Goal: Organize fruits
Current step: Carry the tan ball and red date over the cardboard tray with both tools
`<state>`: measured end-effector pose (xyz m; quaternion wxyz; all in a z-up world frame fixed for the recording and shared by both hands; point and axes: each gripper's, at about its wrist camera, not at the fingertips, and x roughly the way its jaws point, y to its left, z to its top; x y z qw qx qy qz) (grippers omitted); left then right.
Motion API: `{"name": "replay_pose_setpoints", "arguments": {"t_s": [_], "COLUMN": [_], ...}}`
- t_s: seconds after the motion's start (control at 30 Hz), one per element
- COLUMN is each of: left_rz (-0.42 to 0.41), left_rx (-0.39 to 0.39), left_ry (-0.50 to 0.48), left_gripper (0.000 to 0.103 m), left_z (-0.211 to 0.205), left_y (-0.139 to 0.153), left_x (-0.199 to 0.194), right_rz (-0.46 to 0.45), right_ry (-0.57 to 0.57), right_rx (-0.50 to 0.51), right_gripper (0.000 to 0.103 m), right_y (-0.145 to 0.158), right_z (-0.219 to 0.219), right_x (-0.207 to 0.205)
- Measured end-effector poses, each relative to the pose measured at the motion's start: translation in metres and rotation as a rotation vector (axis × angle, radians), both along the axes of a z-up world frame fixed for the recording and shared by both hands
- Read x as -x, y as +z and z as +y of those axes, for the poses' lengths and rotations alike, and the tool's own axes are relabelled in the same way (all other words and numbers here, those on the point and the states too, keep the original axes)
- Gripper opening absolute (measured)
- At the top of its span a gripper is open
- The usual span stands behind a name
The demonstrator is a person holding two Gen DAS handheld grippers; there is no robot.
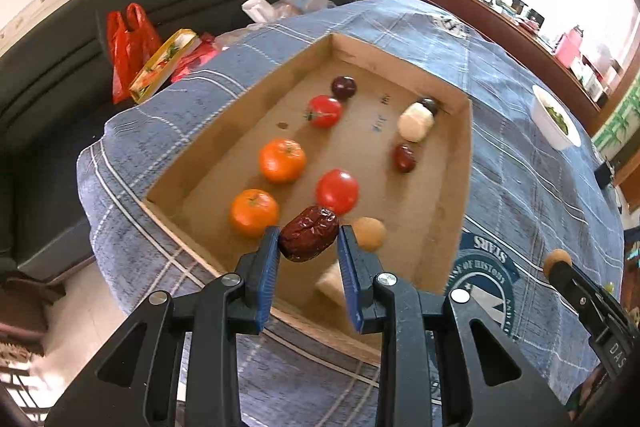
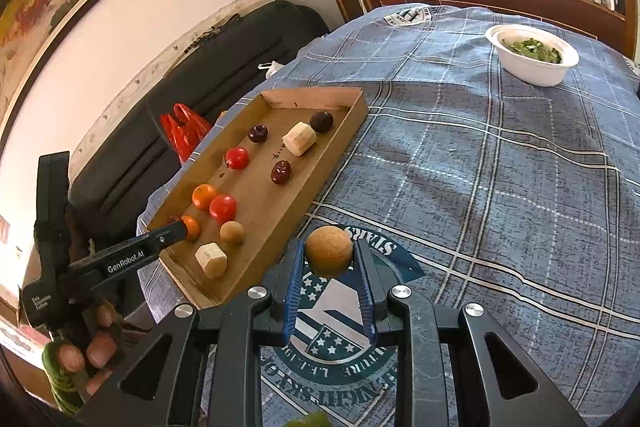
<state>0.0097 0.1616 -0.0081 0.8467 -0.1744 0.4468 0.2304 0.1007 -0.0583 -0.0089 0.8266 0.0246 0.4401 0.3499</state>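
Holding a wrinkled red date [image 1: 308, 234] above the cardboard tray's [image 1: 464, 163] near end, the left hand-held gripper [image 1: 308, 247] pinches its sides; it looks light, leathery and slightly soft. The right hand-held gripper [image 2: 329, 259] clasps a firm brown longan [image 2: 329, 251] over the bench [image 2: 500, 167].

Your left claw [image 1: 308, 241] hangs over the near end of the box [image 1: 466, 163] on the worktop [image 1: 520, 187], with a date [image 1: 309, 234] between its fingers. Just ahead in the box lie a tomato [image 1: 337, 191] and two tangerines [image 1: 254, 212]. Your right claw [image 2: 329, 259] sits right of the box, a bowl [image 2: 532, 54] far ahead.
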Motion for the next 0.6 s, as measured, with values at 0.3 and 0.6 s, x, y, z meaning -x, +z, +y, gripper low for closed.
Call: {"name": "replay_pose_setpoints", "arguments": {"t_s": [0.3, 0.6], "left_rz": [0.001, 0.004], "left_rx": [0.001, -0.006], "left_ry": [0.008, -0.021], "left_gripper": [0.027, 0.027], "left_z": [0.01, 0.018], "left_y": [-0.001, 0.004], "left_x": [-0.001, -0.023], "right_rz": [-0.013, -0.032], "right_ry": [0.048, 0.104], "right_rx": [0.01, 0.008], "right_gripper": [0.025, 0.025], "right_y": [0.002, 0.009], "right_z": [0.027, 0.076], "right_x": [0.0, -0.022]}}
